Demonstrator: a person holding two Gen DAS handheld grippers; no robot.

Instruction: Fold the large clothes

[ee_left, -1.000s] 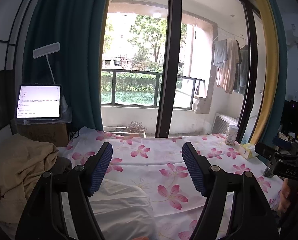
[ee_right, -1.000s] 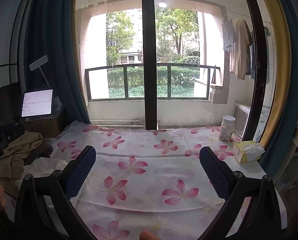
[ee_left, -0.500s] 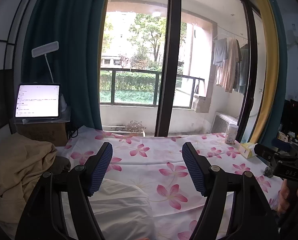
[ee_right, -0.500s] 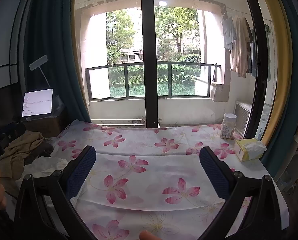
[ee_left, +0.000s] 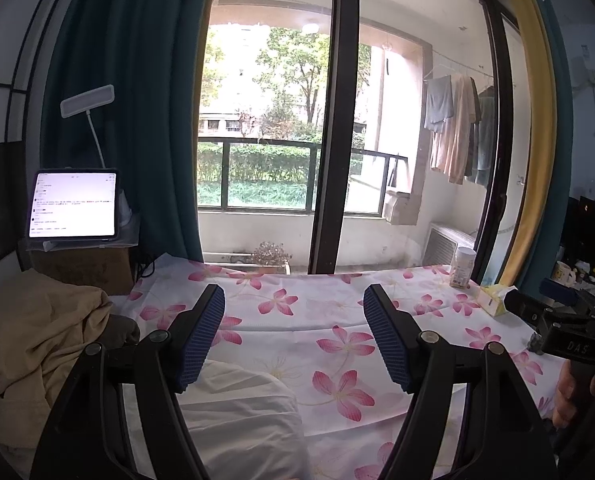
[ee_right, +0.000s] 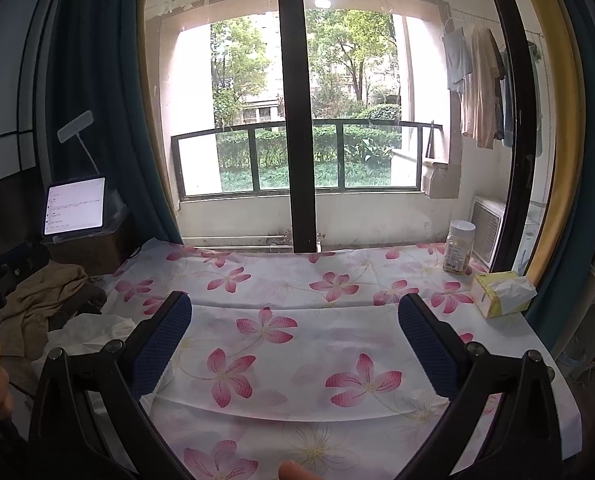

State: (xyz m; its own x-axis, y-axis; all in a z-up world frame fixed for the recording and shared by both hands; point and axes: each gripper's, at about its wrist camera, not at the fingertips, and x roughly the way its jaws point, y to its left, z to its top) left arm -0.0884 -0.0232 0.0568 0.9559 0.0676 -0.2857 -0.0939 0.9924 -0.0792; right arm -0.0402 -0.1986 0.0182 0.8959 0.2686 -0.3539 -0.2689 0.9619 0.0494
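A white garment (ee_left: 237,420) lies bunched at the near left of the flowered table (ee_left: 337,320), just below my left gripper (ee_left: 293,336), which is open with nothing between its blue pads. A tan garment (ee_left: 29,344) is heaped further left. In the right wrist view the white garment (ee_right: 93,332) and the tan garment (ee_right: 41,296) lie left of my right gripper (ee_right: 295,344). That gripper is open and empty above the flowered cloth (ee_right: 297,352). The right gripper's body (ee_left: 565,336) shows at the right edge of the left wrist view, with a hand under it.
A lit tablet (ee_left: 73,204) stands on a box at the back left, under a small lamp (ee_left: 87,100). A plastic jar (ee_right: 459,246) and a yellow tissue box (ee_right: 497,294) sit at the table's back right. Glass balcony doors (ee_right: 297,120) rise behind the table.
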